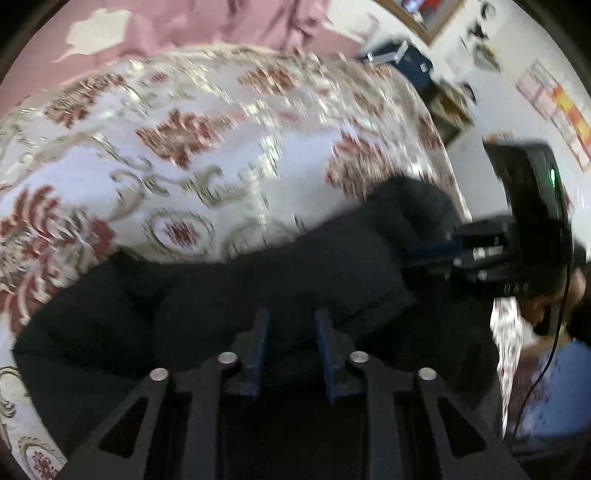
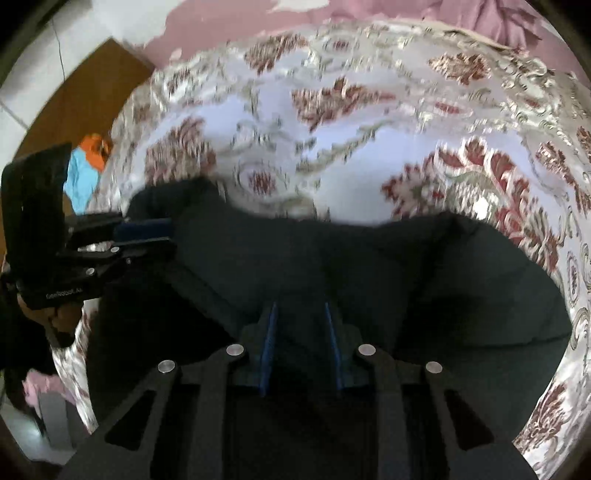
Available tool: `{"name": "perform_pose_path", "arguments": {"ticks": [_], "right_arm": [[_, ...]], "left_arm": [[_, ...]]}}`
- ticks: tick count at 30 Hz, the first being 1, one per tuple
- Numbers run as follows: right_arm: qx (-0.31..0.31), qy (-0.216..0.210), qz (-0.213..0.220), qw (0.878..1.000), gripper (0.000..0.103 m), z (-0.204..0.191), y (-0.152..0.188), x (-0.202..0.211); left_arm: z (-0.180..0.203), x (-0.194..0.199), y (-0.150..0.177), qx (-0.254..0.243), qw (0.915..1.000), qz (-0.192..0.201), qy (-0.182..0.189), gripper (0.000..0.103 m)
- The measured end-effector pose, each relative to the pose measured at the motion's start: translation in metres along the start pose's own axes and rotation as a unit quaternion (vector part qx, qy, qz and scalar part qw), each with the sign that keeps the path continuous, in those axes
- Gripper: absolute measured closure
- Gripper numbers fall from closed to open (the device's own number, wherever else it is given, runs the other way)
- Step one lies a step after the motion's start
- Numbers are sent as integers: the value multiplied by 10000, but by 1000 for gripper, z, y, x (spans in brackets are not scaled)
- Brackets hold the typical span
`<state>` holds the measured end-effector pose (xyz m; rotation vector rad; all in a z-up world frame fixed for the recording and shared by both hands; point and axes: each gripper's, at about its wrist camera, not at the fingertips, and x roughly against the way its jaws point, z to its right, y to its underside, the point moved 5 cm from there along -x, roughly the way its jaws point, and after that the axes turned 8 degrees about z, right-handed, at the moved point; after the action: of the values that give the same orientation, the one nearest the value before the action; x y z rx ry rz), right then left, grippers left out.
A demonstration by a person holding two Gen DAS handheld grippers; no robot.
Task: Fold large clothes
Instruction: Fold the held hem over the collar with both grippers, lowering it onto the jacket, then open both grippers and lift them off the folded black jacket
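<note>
Both views motion-blurred; dark garment featureless.

Floral white-and-red bedspread filling the centre, pink sheet at 12 o'clock, orange-and-blue cloth at 9 o'clock

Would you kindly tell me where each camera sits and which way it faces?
Left wrist: on the left gripper, angled down at the dark garment on the floral bedspread; the right gripper shows at right.
Right wrist: on the right gripper, angled down likewise; the left gripper shows at left.
Shared: garment, bedspread, and each other's gripper.
</note>
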<state>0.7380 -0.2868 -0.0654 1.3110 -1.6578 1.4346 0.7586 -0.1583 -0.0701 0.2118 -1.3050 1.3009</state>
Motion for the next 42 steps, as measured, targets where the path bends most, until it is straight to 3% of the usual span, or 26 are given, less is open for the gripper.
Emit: {"name": "perform_pose_path", "arguments": {"ticks": [3,9,21,25,29,33,37,42], "right_arm": [[128,57,-345,9993,85,4,8,-8],[127,134,-516,9985,92,10,4,-22],[705,617,-938,9912,94,4,-5,-84],[776,591,-669,9930,94,0,0,-79],[629,418,-419,9963,93,-3,6,-52],[560,279,-327,9975,89,-13,8,-31],[507,10,-385,9980,89,-23,0,-40],[624,337,-758,9946,88,-17,8,-70]], "left_arm": [[-1,-18,15,-190,9989,-424,-90,89],[-9,-38,11,-53,9976,-678,-119,89],[-22,-103,18,-83,9868,-1380,-840,92],[-23,-97,22,74,9901,-1157,-795,92],[-22,-63,28,62,9950,-781,-623,92],[-23,-38,35,-175,9954,-515,-783,92],[-34,-40,33,69,9940,-645,-883,92],[-43,-63,34,176,9908,-846,-1045,92]]}}
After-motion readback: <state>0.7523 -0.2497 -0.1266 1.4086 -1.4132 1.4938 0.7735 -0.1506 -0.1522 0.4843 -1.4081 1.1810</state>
